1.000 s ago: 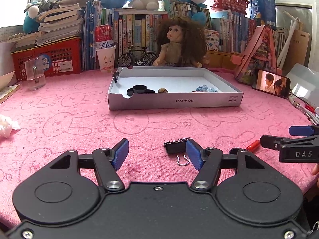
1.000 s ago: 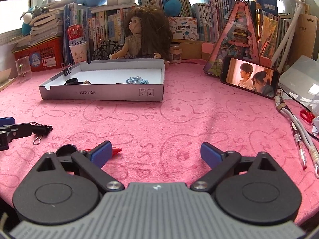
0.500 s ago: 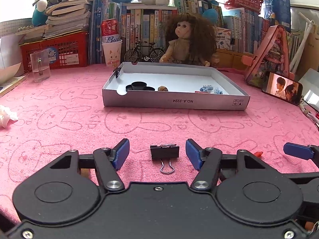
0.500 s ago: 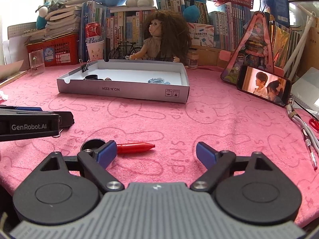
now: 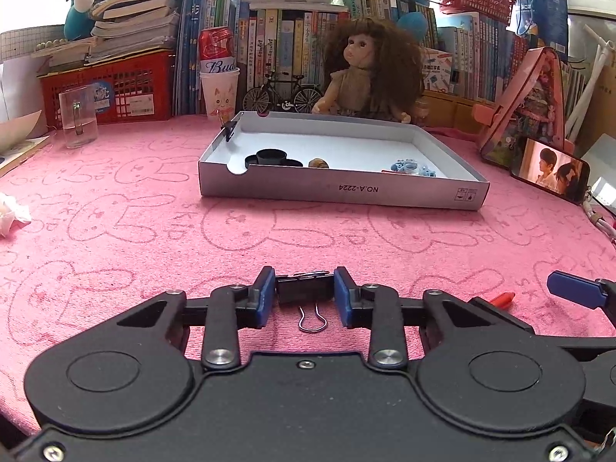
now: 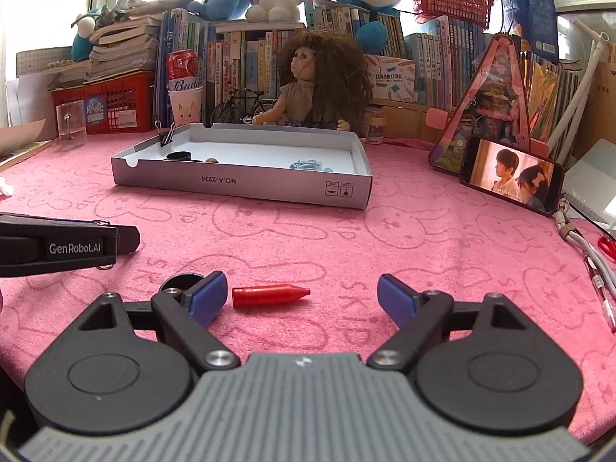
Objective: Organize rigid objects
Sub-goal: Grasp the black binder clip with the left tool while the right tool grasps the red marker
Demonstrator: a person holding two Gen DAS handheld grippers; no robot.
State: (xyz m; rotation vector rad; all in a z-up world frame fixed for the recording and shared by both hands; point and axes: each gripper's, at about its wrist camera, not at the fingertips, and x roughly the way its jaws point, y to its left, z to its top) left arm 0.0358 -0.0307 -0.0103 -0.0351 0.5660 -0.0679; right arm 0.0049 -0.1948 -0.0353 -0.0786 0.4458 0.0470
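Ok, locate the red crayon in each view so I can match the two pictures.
Left wrist view: red crayon at the lower right, only its tip showing beyond the left claw, which grips the binder clip.
Right wrist view: red crayon at lower centre, between the open right claw's fingers.
Shared landmark: the grey box marked NO.A-2224.

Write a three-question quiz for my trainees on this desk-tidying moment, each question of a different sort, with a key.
1. True or false: the left claw has its pads closed on the black binder clip.
2. Which item lies between the open pads of the right claw? A) red crayon B) scissors C) doll
3. Fill in: the white box on the pink cloth is printed NO.A-____.

Key: 1 true; 2 A; 3 2224.
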